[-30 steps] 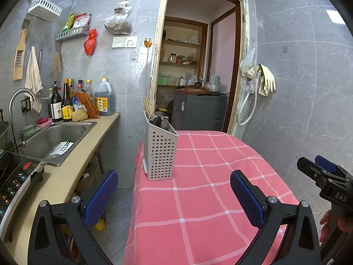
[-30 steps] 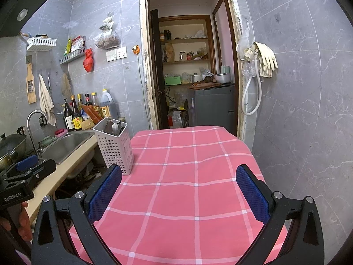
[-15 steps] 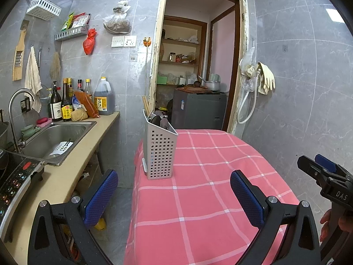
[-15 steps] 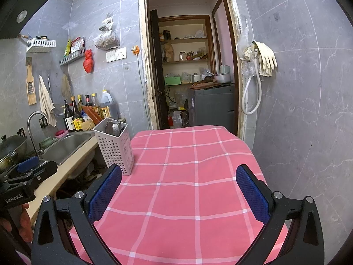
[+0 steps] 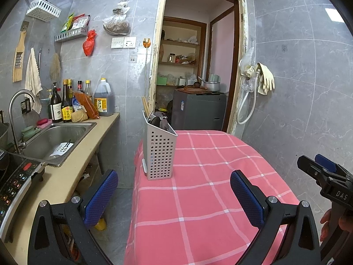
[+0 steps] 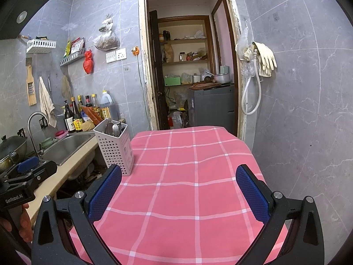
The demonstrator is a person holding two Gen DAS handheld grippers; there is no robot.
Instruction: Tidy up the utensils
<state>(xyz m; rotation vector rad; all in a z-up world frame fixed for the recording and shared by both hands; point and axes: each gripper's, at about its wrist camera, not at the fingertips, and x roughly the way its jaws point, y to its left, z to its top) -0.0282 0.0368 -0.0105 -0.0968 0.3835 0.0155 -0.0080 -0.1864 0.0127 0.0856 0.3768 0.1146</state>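
Observation:
A white perforated utensil holder (image 5: 159,154) stands upright at the left edge of the table with the pink checked cloth (image 5: 209,187). Spoons and other utensils (image 5: 160,121) stick up inside it. It also shows in the right wrist view (image 6: 115,146), with utensils (image 6: 113,128) in it. My left gripper (image 5: 174,195) is open and empty, held above the table's near left part, short of the holder. My right gripper (image 6: 178,190) is open and empty above the table's near middle. No loose utensil shows on the cloth.
A counter with a steel sink (image 5: 53,139), tap (image 5: 16,110) and bottles (image 5: 64,108) runs along the left wall. An induction cooker (image 5: 13,178) sits at its near end. A doorway (image 5: 194,77) opens behind the table. Tiled wall stands close on the right.

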